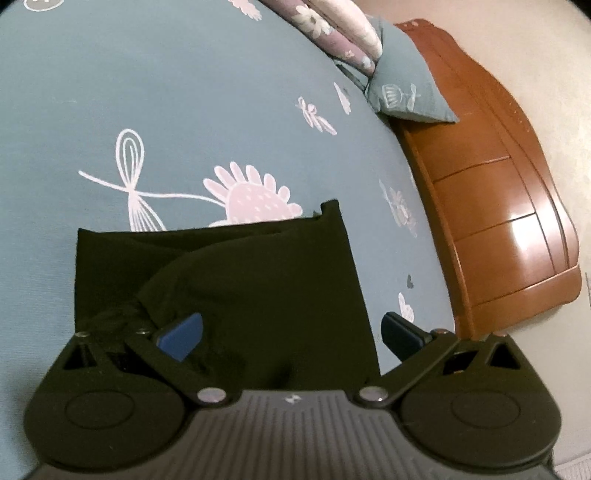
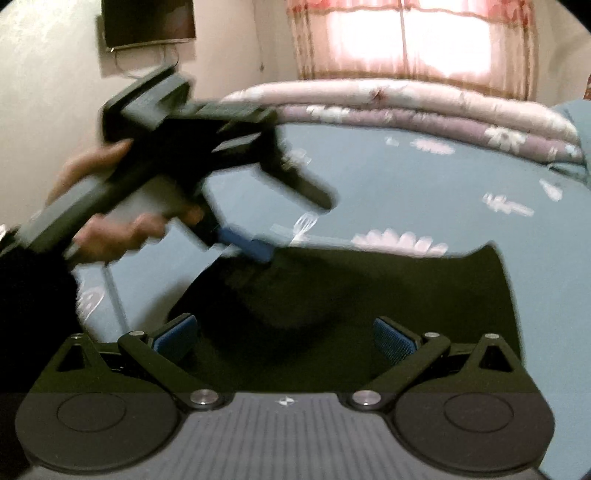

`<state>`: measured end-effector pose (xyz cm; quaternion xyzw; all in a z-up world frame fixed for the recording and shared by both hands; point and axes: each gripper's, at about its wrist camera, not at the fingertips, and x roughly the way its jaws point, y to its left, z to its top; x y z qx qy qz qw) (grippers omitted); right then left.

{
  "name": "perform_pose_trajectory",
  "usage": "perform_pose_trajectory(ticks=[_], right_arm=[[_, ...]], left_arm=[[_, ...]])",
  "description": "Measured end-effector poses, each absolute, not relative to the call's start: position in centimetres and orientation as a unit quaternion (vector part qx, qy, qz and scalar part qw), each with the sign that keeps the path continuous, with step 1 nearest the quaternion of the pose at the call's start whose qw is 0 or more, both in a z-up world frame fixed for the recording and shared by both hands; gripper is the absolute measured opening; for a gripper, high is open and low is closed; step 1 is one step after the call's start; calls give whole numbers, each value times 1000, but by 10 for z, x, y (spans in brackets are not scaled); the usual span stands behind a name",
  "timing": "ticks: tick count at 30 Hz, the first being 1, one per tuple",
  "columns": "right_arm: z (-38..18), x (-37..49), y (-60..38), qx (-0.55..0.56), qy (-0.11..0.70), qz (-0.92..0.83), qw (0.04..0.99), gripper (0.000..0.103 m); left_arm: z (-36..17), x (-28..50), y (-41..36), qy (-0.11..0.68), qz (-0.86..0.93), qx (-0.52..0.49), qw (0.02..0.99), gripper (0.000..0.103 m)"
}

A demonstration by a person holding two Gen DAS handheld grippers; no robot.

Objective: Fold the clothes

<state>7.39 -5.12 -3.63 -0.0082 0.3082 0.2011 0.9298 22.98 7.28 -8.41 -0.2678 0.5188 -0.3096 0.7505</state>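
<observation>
A black garment [image 1: 258, 280] lies folded into a rough rectangle on the blue patterned bedsheet [image 1: 184, 92]. My left gripper [image 1: 291, 334] hovers over its near part, open, with one blue pad [image 1: 181, 336] above the cloth and the other past its right edge. Seen from the right wrist, the garment [image 2: 369, 295] spreads out ahead of my right gripper [image 2: 284, 338], which is open with nothing between its pads. The left gripper [image 2: 293, 227] shows there too, blurred, held by a hand [image 2: 110, 232], open above the garment's far left edge.
A wooden headboard [image 1: 498, 203] borders the bed on the right, with a blue pillow [image 1: 406, 96] against it. Folded floral quilts [image 2: 406, 107] lie along the far side. A curtained window [image 2: 424, 37] and a wall screen [image 2: 147, 22] are behind.
</observation>
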Motion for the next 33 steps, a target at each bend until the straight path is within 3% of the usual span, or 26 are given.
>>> perform_pose_trajectory(ticks=[5, 14, 21, 28, 33], right_arm=[[-38, 119, -65, -6, 302, 198, 932, 103], [-86, 164, -57, 10, 371, 189, 909, 103], [-56, 160, -40, 6, 339, 219, 915, 103], [-94, 192, -18, 24, 404, 237, 883, 103], [-73, 175, -30, 39, 382, 222, 896, 103]], left_arm=[[-82, 231, 87, 503, -303, -295, 753, 102], [-86, 236, 93, 509, -294, -303, 750, 102], [-82, 234, 92, 504, -299, -301, 753, 102], [-81, 233, 102, 496, -293, -315, 754, 102], [-80, 234, 103, 496, -293, -316, 754, 102]])
